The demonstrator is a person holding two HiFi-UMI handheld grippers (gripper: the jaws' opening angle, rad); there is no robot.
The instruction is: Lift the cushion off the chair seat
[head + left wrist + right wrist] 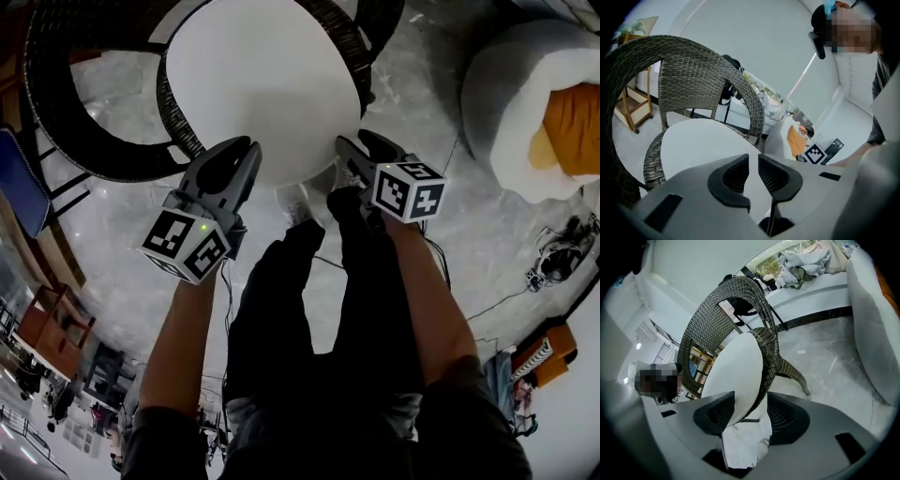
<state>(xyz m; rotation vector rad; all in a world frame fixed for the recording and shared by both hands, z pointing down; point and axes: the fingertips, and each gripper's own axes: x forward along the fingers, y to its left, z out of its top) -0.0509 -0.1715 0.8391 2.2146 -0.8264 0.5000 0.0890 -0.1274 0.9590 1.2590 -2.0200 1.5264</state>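
While the cushion [262,84] lies on the chair [52,108], right tongs [751,405] wide apart astride its edge, left tongs [753,171] narrowly apart

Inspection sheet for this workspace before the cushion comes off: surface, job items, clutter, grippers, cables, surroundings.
Surface: pale grey polished floor.
Job's things: round white cushion lying flat on the wicker chair seat, not yet lifted.
Clutter: nothing seen on the cushion.
Grippers: left gripper at the cushion's near edge, jaws a narrow gap apart, gripping nothing; right gripper at the near edge, jaws wide, cushion rim in line between them, pads not pressing.
Cables: loose cables on the floor at right.
Surroundings: second wicker chair, blue chair, white armchair holding an orange cushion.
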